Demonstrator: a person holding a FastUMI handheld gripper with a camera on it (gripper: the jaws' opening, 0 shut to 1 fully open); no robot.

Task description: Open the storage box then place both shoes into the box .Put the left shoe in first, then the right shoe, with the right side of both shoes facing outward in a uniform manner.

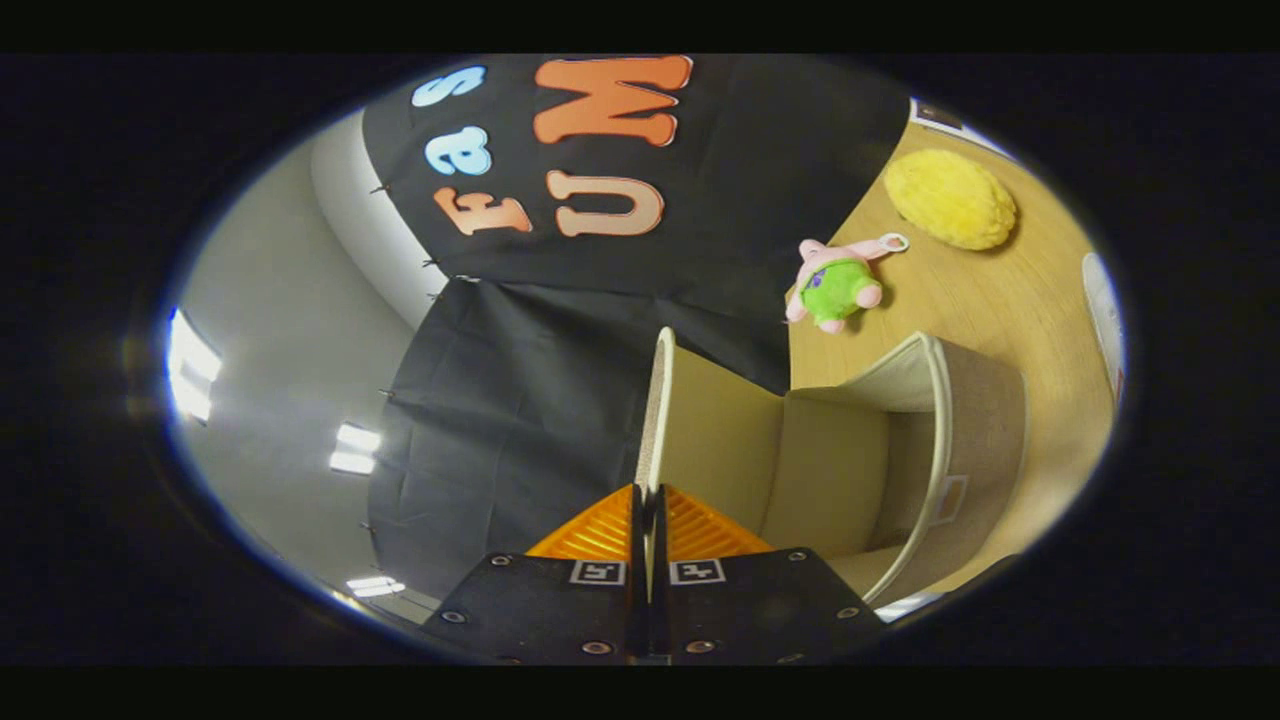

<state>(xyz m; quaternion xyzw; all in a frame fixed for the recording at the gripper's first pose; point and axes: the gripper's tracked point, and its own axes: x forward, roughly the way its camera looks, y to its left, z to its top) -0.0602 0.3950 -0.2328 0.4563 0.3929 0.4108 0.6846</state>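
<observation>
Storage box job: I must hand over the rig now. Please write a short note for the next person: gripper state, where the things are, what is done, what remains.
Gripper: fingers closed on the thin edge of the storage box lid, which stands lifted.
Storage box: open on the wooden table; its inside looks empty as far as can be seen.
Nearby, not part of the job: a pink and green plush toy and a yellow plush beyond the box.
Done: the box is opened.
Left: release the lid, put in the left shoe, then the right shoe, right sides facing outward.
</observation>
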